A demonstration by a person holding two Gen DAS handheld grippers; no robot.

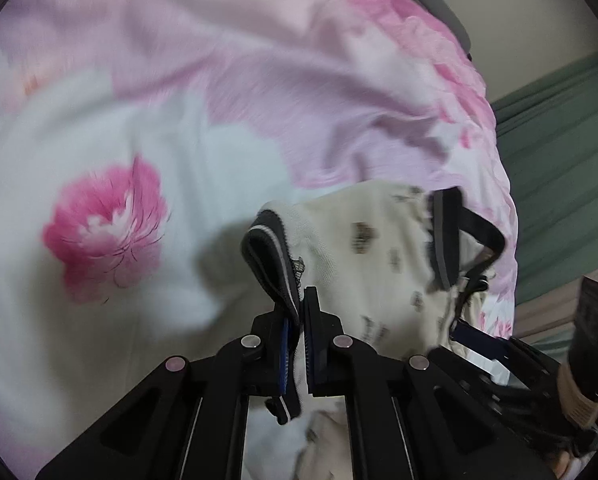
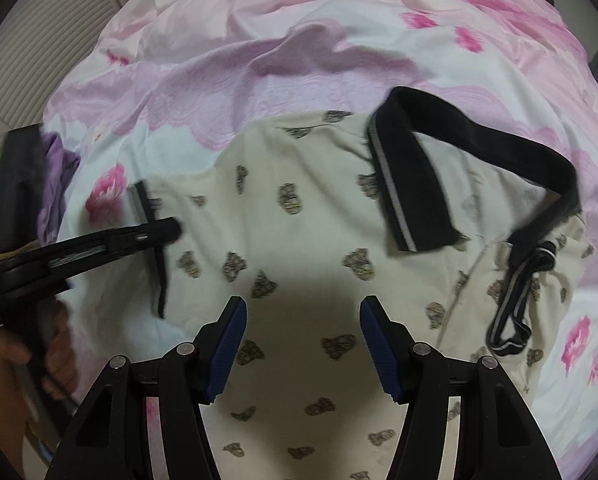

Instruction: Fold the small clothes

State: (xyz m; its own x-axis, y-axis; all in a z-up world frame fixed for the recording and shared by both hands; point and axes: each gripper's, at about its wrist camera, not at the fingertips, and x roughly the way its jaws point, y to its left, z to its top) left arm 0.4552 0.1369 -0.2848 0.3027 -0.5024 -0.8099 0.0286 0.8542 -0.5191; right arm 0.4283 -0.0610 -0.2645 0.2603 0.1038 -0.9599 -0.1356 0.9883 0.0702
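Observation:
A cream polo shirt (image 2: 299, 216) with small bear prints lies spread on the bed, its black collar (image 2: 415, 176) turned up. My left gripper (image 1: 299, 300) is shut on the shirt's black sleeve cuff (image 1: 265, 252), which stands lifted between the blue pads. In the right wrist view that gripper (image 2: 167, 228) reaches in from the left onto the same cuff (image 2: 147, 204). My right gripper (image 2: 303, 312) hovers open over the shirt's lower body with nothing between its fingers. The other sleeve cuff (image 2: 515, 316) lies crumpled at the right.
A pink floral bedsheet (image 2: 259, 60) covers the whole surface, wrinkled at the far side. A purple garment (image 2: 55, 184) lies at the left edge. A person's hand (image 2: 59, 352) holds the left tool. Green fabric (image 1: 559, 140) hangs beyond the bed's right edge.

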